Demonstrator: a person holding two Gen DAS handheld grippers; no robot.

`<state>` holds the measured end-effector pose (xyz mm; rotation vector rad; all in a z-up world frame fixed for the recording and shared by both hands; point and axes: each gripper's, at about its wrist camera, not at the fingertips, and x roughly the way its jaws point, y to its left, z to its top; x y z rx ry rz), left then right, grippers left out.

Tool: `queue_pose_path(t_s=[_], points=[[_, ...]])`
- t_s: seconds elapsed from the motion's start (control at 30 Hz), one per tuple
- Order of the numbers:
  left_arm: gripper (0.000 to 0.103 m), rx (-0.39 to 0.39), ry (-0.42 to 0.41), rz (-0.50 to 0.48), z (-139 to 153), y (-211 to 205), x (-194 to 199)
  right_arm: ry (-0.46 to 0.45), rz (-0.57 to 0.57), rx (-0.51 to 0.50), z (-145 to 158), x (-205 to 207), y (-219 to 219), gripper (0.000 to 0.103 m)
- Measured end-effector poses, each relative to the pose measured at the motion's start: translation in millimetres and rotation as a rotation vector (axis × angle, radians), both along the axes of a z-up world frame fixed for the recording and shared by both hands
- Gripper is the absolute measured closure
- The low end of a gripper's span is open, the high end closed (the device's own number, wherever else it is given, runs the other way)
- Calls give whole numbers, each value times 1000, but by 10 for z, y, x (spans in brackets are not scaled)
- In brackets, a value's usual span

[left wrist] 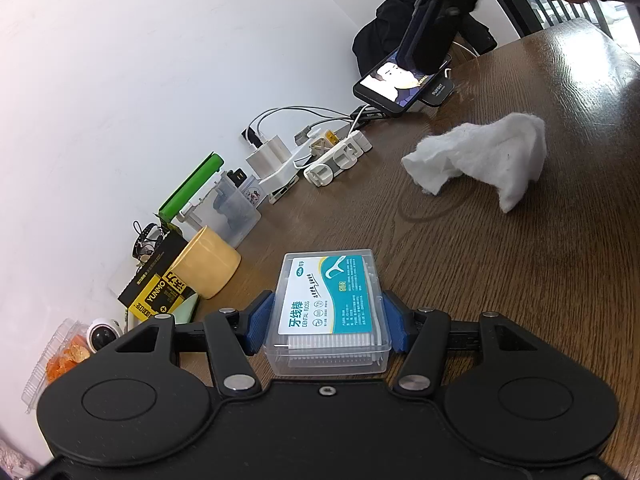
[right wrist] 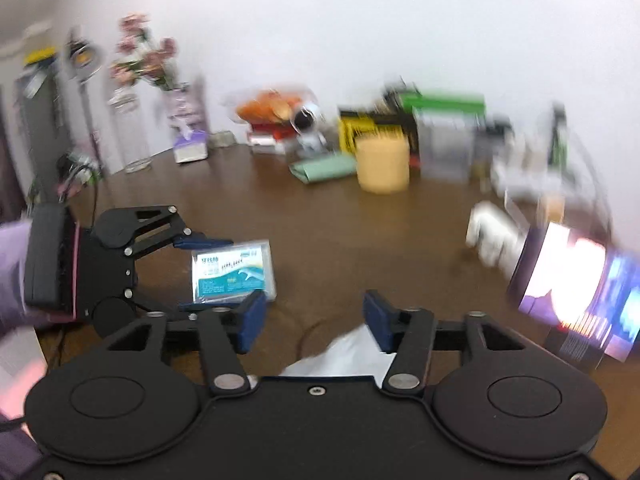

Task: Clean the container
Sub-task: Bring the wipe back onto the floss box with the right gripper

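Note:
A clear plastic dental floss container [left wrist: 328, 312] with a white and teal label rests on the brown wooden table [left wrist: 520, 280]. My left gripper [left wrist: 326, 320] is shut on it, a blue pad pressed on each side. In the right wrist view the same container [right wrist: 240, 268] shows at the left, held in the left gripper [right wrist: 212, 273]. A crumpled white cloth [left wrist: 480, 156] lies loose on the table, farther off to the right. My right gripper [right wrist: 316, 320] is open with nothing between its pads. The cloth [right wrist: 344, 356] lies just beneath it. That view is blurred.
A lit phone [left wrist: 400, 84] leans on a stand by the wall. Along the wall are a power strip with chargers [left wrist: 336, 156], a clear box with a green lid [left wrist: 228, 208], a yellow cup [left wrist: 208, 264], a black and yellow box [left wrist: 156, 292] and a flower vase [right wrist: 144, 64].

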<state>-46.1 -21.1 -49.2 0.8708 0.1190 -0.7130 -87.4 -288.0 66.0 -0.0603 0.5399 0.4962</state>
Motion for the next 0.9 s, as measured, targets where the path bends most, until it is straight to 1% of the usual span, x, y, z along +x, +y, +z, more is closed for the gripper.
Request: queue_pose_path(t_s=[0.03,0.1,0.17,0.2,0.23,0.3,0.33,0.4,0.43,0.47,0.5,0.53,0.6,0.67,0.7,0.77,0.83,0.9], points=[[47,0,0,0,-3,-1,-3,9,36,-47,-43,27,-4,34],[47,1,-2,-1,-5,-2,-1,28,108,-142,-128,81,-13,34],[47,1,-4,-3,-7,-5,4,59,161,-198,-255,151,19,38],[47,1,-2,-7,-7,-7,1,69,182,-200,-310,185,32,38],[47,1,-1,-13,-8,-12,-8,80,194,-191,-350,230,40,39],[47,1,-1,-22,-9,-25,-22,113,211,-183,-434,341,59,46],[47,1,0,-24,-8,-33,-24,116,213,-172,-472,362,57,45],[47,1,0,-29,-10,-45,-31,123,206,-136,-491,376,62,49],[47,1,0,-32,-11,-51,-35,127,202,-123,-493,375,61,58],[47,0,1,-34,-11,-56,-37,128,196,-112,-489,360,67,73],[47,0,2,-36,-12,-60,-40,128,184,-103,-478,342,73,80],[47,0,1,-38,-12,-63,-44,127,169,-94,-465,324,78,85],[47,1,1,-39,-15,-70,-44,94,109,-73,-409,276,71,87],[47,1,1,-40,-17,-77,-42,54,63,13,-290,285,98,87],[47,1,1,-41,-17,-80,-43,40,60,53,-235,287,132,87],[47,1,2,-41,-17,-82,-45,11,100,86,-174,298,334,87],[47,1,1,-41,-17,-84,-48,10,145,103,-182,335,553,87],[47,1,0,-41,-17,-85,-51,16,192,85,-225,337,769,86]])
